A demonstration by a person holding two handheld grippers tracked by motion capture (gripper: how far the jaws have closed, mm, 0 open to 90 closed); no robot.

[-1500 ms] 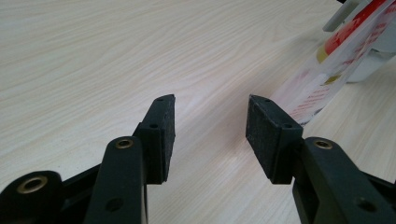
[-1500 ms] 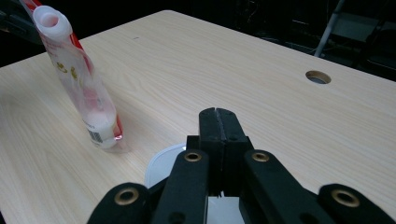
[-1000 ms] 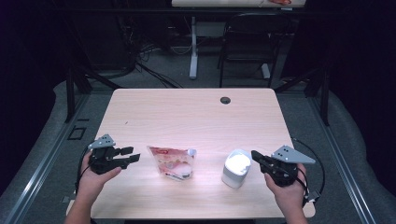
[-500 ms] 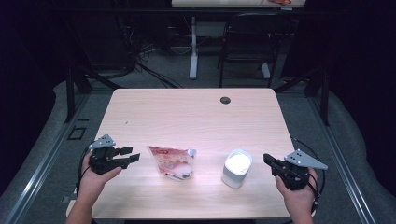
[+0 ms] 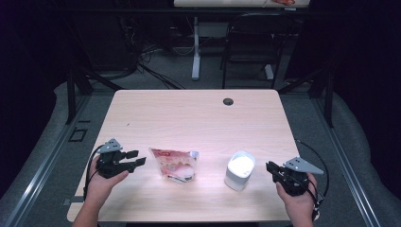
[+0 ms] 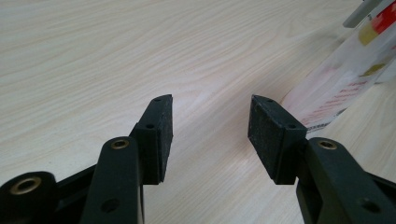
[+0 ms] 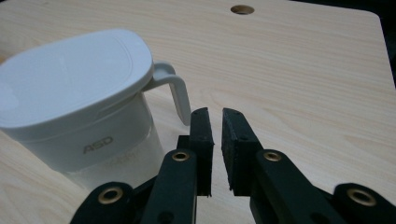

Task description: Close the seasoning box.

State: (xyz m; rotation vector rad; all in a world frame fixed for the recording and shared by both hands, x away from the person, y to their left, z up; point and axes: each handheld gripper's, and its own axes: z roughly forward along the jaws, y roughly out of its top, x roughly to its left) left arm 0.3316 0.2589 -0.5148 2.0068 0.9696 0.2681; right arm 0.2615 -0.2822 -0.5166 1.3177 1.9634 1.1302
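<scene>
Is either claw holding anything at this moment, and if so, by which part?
Nothing is held. The left claw stands open over bare table beside the snack pouch. The right claw, jaws just opening with nothing between them, sits short of the white jug's handle.

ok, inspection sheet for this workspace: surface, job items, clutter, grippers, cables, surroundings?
Surface: light wooden table, round grommet hole near far edge.
Job items: white lidded plastic jug with handle, upright; clear plastic pouch with red print, lying flat left of it.
Clutter: nothing seen.
Grippers: left gripper open, pointing at the pouch, apart from it; right gripper right of the jug, jaws just opening, narrow gap, nothing between.
Cables: black cable trails from right gripper.
Surroundings: dark room, black chair behind.
</scene>
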